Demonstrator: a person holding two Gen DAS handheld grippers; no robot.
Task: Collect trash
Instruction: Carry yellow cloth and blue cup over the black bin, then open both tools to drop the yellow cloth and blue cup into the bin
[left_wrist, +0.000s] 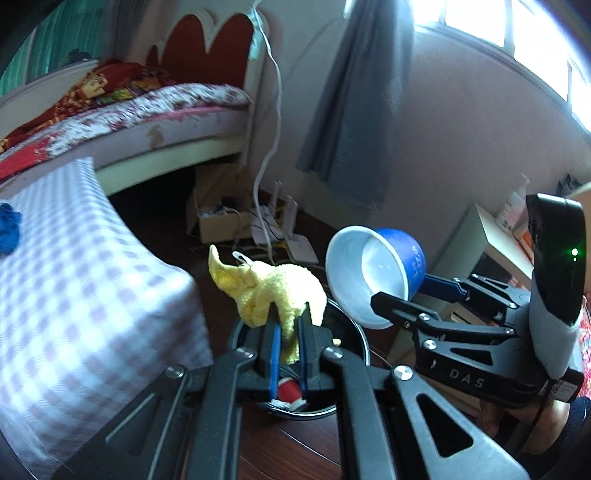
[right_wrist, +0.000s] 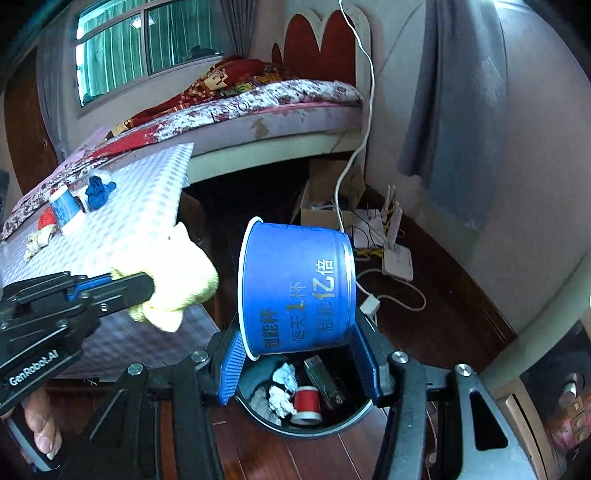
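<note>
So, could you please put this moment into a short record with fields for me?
left gripper: shut on yellow cloth
right gripper: shut on blue cup, cup on its side
bin: on the floor, below both grippers
bin contents: red spool, crumpled paper, a dark object
table: checked cover; another blue cup, blue wad
floor by wall: routers, cables

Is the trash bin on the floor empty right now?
No, the trash bin already holds crumpled paper and a red spool, seen below the blue cup.
</note>
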